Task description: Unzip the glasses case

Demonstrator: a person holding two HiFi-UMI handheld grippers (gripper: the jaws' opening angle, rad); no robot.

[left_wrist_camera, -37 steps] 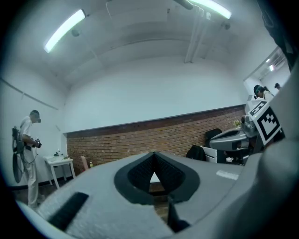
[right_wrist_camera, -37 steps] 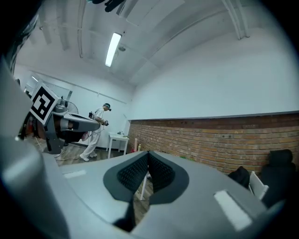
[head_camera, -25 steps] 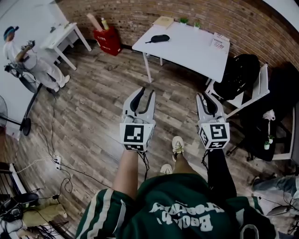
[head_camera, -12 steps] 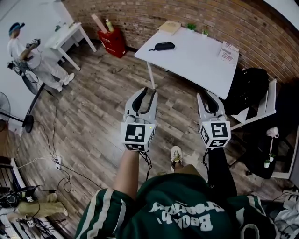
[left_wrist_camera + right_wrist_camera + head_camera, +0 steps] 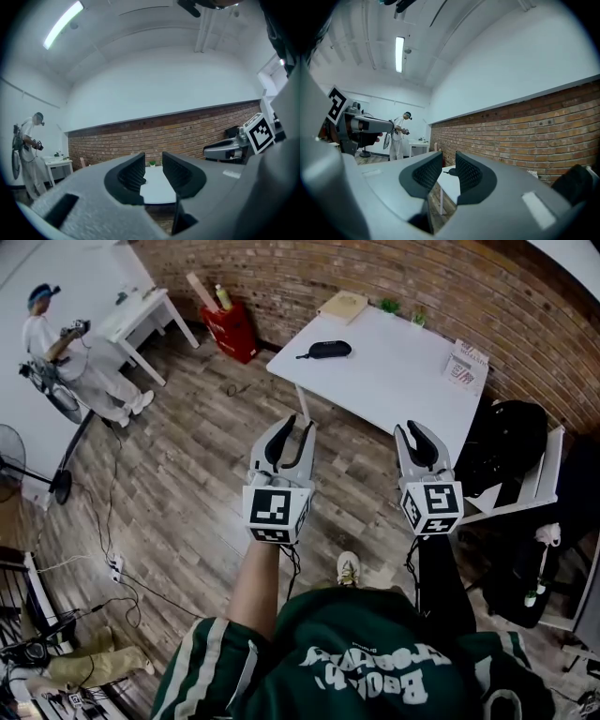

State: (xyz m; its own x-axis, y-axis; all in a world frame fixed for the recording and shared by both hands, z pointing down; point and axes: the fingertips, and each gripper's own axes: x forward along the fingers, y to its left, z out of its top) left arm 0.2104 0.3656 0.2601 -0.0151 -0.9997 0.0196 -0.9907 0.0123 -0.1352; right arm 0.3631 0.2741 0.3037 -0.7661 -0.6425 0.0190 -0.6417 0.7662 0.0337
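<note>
**A:** Head view first. The glasses case [image 5: 330, 350] lies near the far left corner of the white table [image 5: 394, 371], well apart from the left gripper [image 5: 298, 423] and the right gripper [image 5: 410, 427].

**B:** The danger?

**A:** It lies loose by the edge. I'd judge that tugging the zip with nothing pinning the case could drag it off.

**B:** Left gripper view?

**A:** Jaws parted, nothing between them.

**B:** Right gripper view?

**A:** Jaws have just been opening and are also empty. The gap is narrow and might glance off the case.
</note>
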